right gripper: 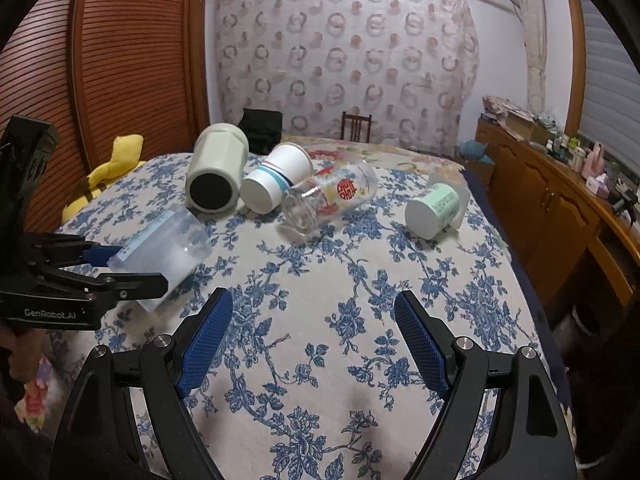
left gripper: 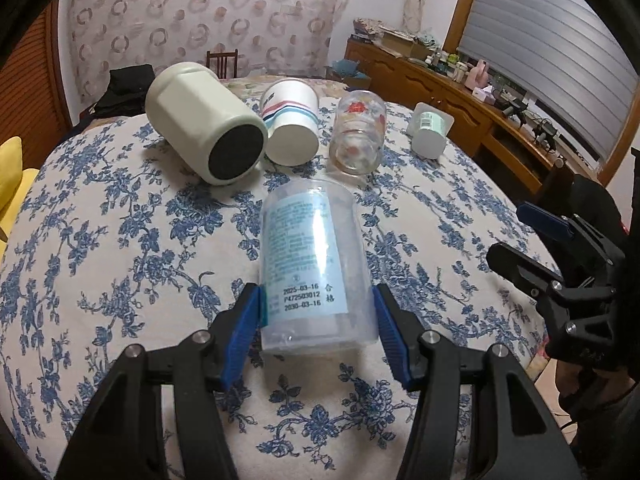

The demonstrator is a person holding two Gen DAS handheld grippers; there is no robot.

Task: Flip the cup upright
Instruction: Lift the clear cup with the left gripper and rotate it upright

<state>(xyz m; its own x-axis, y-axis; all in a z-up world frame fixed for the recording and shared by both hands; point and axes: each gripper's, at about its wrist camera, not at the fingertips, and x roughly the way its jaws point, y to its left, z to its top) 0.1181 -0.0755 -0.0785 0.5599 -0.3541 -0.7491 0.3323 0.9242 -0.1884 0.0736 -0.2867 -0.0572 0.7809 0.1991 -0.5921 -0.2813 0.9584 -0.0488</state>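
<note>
Between our left gripper (left gripper: 318,322) pads: clear labelled plastic cup (left gripper: 314,264) on its side, gripped | right gripper (right gripper: 312,340) spread, holding nothing | bare floral tablecloth (right gripper: 320,280) right of cup

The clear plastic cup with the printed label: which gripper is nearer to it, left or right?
Left. The left gripper straddles the clear plastic cup, pads at its sides; the right gripper hovers open beside it.

Ahead of my tongs, count five vessels, all lying on their sides: one clear plastic cup (left gripper: 316,264) between my left fingers, one cream mug (left gripper: 204,120), one striped paper cup (left gripper: 292,120), one printed glass (left gripper: 358,132), one small white tub (left gripper: 430,130). One floral tablecloth (left gripper: 120,240) beneath. One yellow plush (right gripper: 108,172) far left.
</note>
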